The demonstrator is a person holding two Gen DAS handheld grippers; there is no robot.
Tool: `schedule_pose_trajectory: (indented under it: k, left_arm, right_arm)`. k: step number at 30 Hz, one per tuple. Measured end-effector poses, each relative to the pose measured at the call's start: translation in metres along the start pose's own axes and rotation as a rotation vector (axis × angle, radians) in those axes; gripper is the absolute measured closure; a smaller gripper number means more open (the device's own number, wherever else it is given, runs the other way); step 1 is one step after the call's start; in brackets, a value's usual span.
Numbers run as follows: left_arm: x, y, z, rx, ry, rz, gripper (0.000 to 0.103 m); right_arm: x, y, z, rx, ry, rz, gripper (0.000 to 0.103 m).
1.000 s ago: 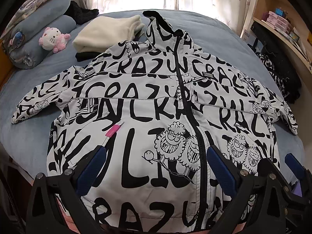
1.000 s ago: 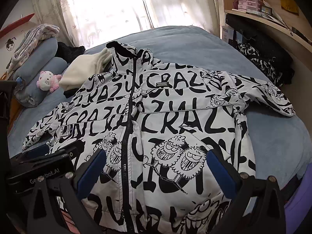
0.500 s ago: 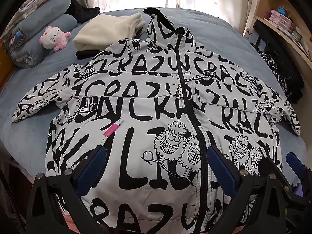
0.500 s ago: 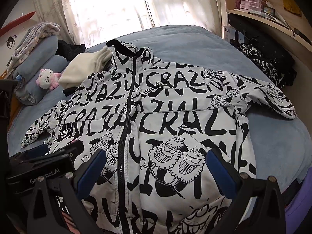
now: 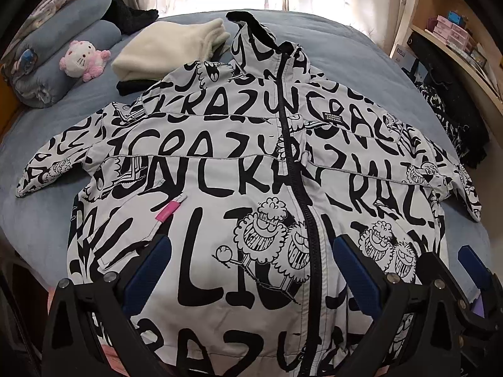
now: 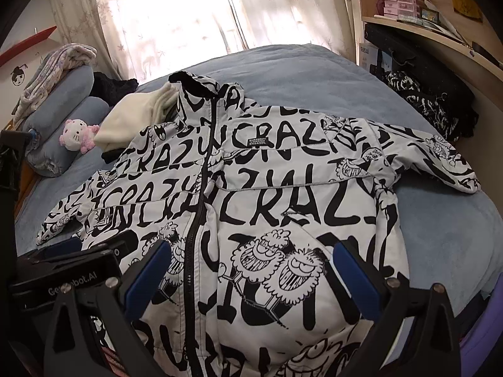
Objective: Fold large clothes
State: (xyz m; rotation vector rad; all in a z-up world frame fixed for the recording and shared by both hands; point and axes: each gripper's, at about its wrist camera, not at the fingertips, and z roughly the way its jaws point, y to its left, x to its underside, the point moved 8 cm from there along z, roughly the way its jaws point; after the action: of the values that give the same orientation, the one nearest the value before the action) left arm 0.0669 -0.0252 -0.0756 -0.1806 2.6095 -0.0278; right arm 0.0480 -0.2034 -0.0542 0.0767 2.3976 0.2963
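A large white jacket (image 5: 220, 163) printed with black letters and cartoon faces lies zipped and spread front-up on a blue bed, both sleeves out to the sides, collar toward the window. It also fills the right wrist view as the jacket (image 6: 283, 194). My left gripper (image 5: 251, 270) hovers open above the hem, left of the zip, its blue pads wide apart with nothing between them. My right gripper (image 6: 251, 270) hovers open above the lower right front panel. The left gripper's body (image 6: 72, 270) shows at the lower left of the right wrist view.
A folded cream garment (image 5: 169, 50) over a black one lies by the jacket's left shoulder. A pink plush toy (image 5: 83, 59) and rolled blue bedding (image 5: 59, 47) sit at the far left. Shelves with boxes (image 6: 405, 3) and a dark patterned garment (image 6: 427, 103) stand at the right.
Both views have shifted slightly, with the jacket sitting a little lower in frame. The jacket itself has not moved and both grippers stay open.
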Motion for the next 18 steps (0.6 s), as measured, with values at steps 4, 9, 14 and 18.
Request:
schedule_pose_trajectory:
  k: [4,9,14,18]
  left_arm:
    - [-0.006,-0.007,-0.001,-0.009,0.001,0.029,0.002]
    - [-0.022,-0.027,-0.006,0.003,-0.016,0.107,0.002]
    - [-0.049,-0.055,-0.016,0.037,-0.076,0.144,0.001]
    - [-0.078,-0.080,-0.018,0.069,-0.125,0.151,0.001]
  right_arm:
    - [-0.005,-0.001,0.000,-0.004,0.009,-0.009,0.000]
    - [-0.023,-0.010,-0.012,0.005,-0.012,-0.017,0.000]
    - [-0.053,-0.035,-0.029,0.081,-0.034,-0.047,0.000]
    - [-0.080,-0.072,-0.036,0.114,-0.042,-0.014,0.000]
